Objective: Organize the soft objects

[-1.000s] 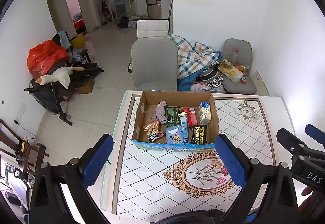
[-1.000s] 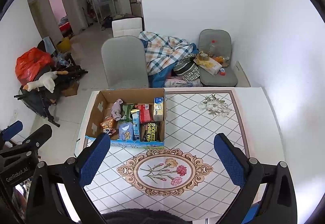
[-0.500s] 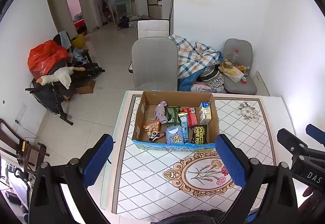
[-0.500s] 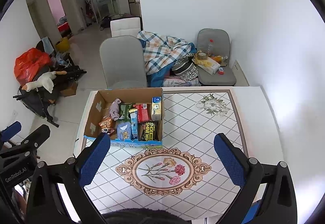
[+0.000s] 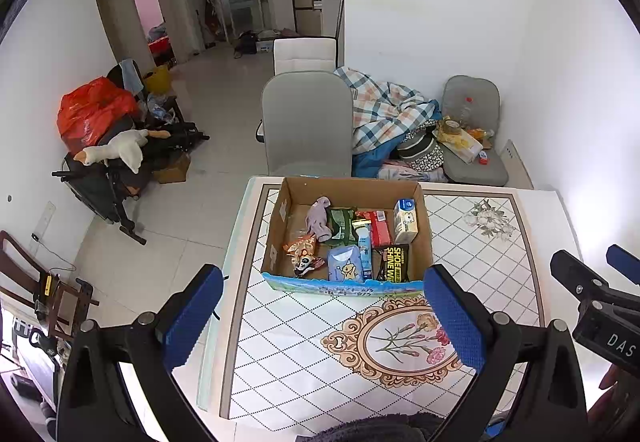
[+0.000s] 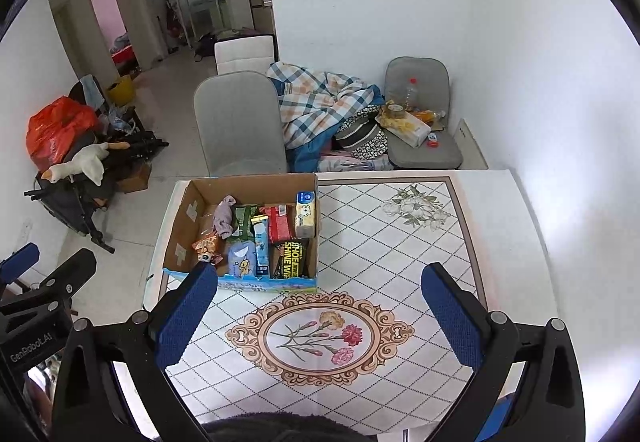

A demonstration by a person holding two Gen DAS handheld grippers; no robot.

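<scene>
A cardboard box [image 5: 347, 189] [image 6: 188, 215] sits on the table's far left part. It holds a lilac sock [image 5: 318, 217] [image 6: 224, 215], a small fox plush [image 5: 302, 256], a blue tissue pack [image 5: 345, 269] [image 6: 241, 258], snack packets and a small carton [image 5: 406, 215]. My left gripper [image 5: 320, 318] is open and empty, held above the table in front of the box. My right gripper [image 6: 320, 314] is open and empty over the oval flower pattern [image 6: 320, 338], to the right of the box.
The table [image 5: 500, 282] has a white diamond-pattern cloth. Behind it stand a grey chair [image 5: 306, 125], a plaid blanket pile [image 5: 384, 113] and a cluttered grey seat [image 5: 472, 145]. A stroller with a goose plush [image 5: 116, 149] stands on the floor at left.
Both grippers have drifted slightly; in the right wrist view the box and table have shifted a little to the left. Both stay open and empty.
</scene>
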